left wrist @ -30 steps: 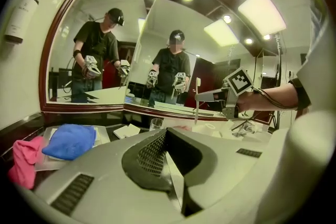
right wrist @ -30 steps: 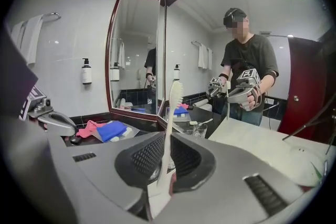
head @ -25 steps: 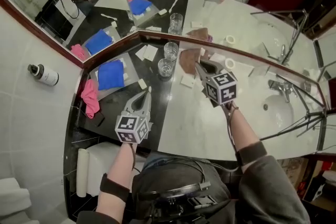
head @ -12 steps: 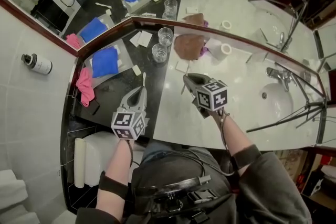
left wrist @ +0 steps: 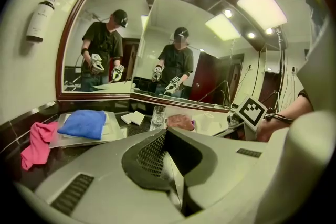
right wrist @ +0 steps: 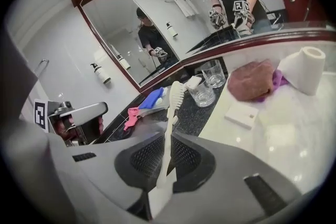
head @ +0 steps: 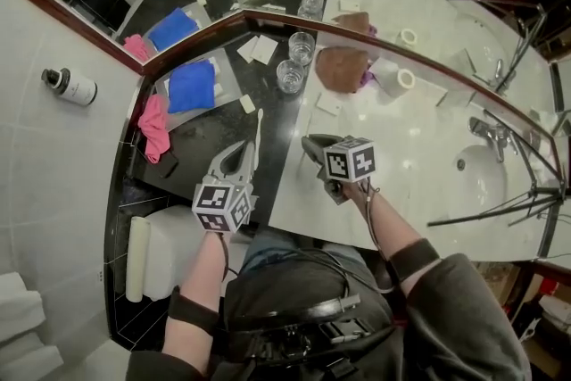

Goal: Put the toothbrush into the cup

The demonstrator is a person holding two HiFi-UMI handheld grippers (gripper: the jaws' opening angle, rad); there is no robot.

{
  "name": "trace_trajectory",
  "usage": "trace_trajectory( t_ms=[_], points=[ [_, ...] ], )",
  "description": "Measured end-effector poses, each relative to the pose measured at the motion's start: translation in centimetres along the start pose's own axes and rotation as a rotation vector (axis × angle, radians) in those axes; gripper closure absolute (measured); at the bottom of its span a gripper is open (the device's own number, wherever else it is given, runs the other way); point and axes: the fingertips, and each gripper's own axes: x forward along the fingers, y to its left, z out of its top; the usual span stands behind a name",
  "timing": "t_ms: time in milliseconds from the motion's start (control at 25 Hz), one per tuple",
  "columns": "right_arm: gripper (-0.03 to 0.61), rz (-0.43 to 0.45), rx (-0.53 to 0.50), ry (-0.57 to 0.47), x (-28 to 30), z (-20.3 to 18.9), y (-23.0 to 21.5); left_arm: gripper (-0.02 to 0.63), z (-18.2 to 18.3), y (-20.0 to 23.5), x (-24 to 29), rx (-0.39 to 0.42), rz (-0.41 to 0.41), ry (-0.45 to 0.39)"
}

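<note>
A bathroom counter seen from above: dark counter (head: 201, 152) at the left, pale counter (head: 393, 147) at the right. The right gripper (right wrist: 167, 139), low centre in the head view, is clamped on the tail end of a white toothbrush (right wrist: 170, 113). Its own view shows the handle pinched between the pads and the bristled head sticking out ahead, with the cups beyond and slightly right. Holding it by the tail probably leaves most of its length free to drop into a cup. The left gripper (left wrist: 168, 134), lower left, has its jaws pressed together on nothing and seems simply parked out of the way. Just beside its tip a separate white stick (head: 257, 143), possibly a second toothbrush, lies on the dark counter. Two clear glass cups stand side by side at upper centre: the nearer cup (head: 290, 77) and the farther cup (head: 302, 47). Both look empty, so the toothbrush is not yet in.
</note>
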Motion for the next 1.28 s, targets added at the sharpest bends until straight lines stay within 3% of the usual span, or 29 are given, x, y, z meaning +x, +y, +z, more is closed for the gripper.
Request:
trace_trajectory(
  t_ms=[280, 800, 1280],
  points=[
    [0.522, 0.038, 0.047, 0.065, 4.1, -1.5, 0.1, 0.614, -0.9, 1.5, -0.4, -0.018, 0.023, 0.014],
    [0.520, 0.066, 0.223, 0.123, 8.3, -3.0, -2.2, 0.614, -2.9, 3.8, -1.0, -0.061, 0.065, 0.039],
    [0.501, -0.035, 0.249, 0.156, 9.6, -3.8, -4.2, 0.614, -3.7, 4.0, -0.4, -0.086, 0.065, 0.051]
  ],
)
